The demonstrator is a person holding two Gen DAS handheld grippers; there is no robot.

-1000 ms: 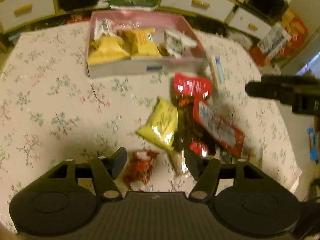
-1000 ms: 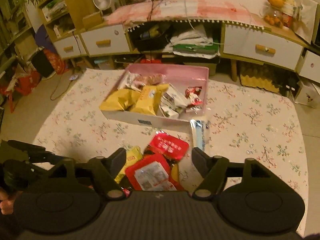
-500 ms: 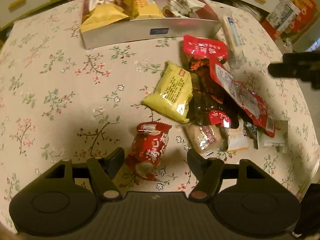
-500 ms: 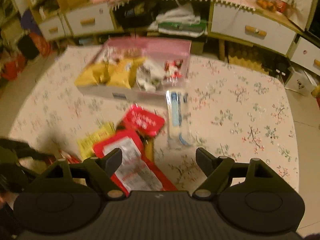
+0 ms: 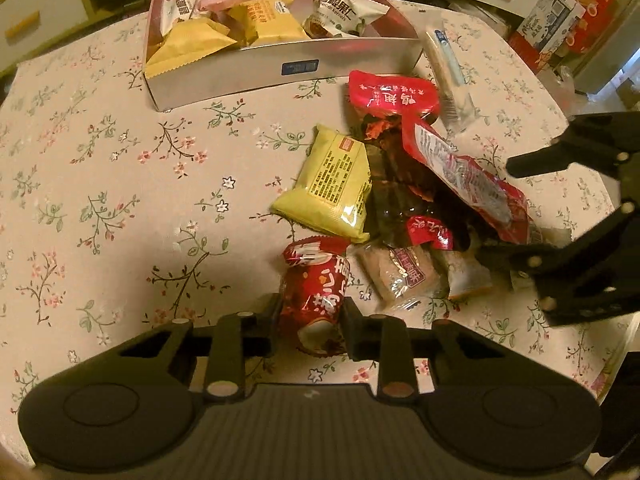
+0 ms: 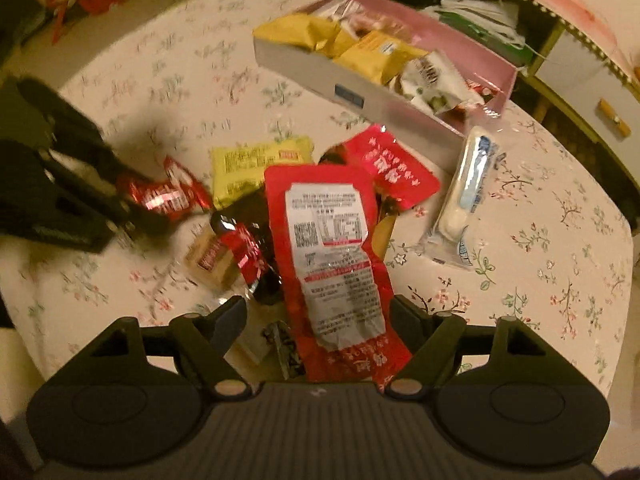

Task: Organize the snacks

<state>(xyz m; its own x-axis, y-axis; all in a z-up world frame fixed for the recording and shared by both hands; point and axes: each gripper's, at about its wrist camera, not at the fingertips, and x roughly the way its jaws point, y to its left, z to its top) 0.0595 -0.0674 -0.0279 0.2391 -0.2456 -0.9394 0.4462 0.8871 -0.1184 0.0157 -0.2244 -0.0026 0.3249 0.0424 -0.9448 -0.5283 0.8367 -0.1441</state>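
A pink box [image 5: 280,70] at the far side of the table holds several yellow and white snack packs; it also shows in the right wrist view [image 6: 360,92]. A pile of loose snacks lies in front of it. My left gripper [image 5: 310,316] is shut on a small red snack pack [image 5: 316,292] that rests on the table. My right gripper [image 6: 320,316] is open, its fingers on either side of a long red pouch [image 6: 332,264] at the pile's right. A yellow pack [image 5: 334,188] lies beside the pile.
The round table [image 5: 100,200] has a floral cloth. A white-and-blue wrapped bar [image 6: 464,196] lies right of the pile, near the box's corner. White drawer units [image 6: 592,92] and clutter stand beyond the table. The table edge runs close on the right.
My left gripper has closed in on the small red pack and shut on it. My right gripper has dropped lower and moved left over the long red pouch.
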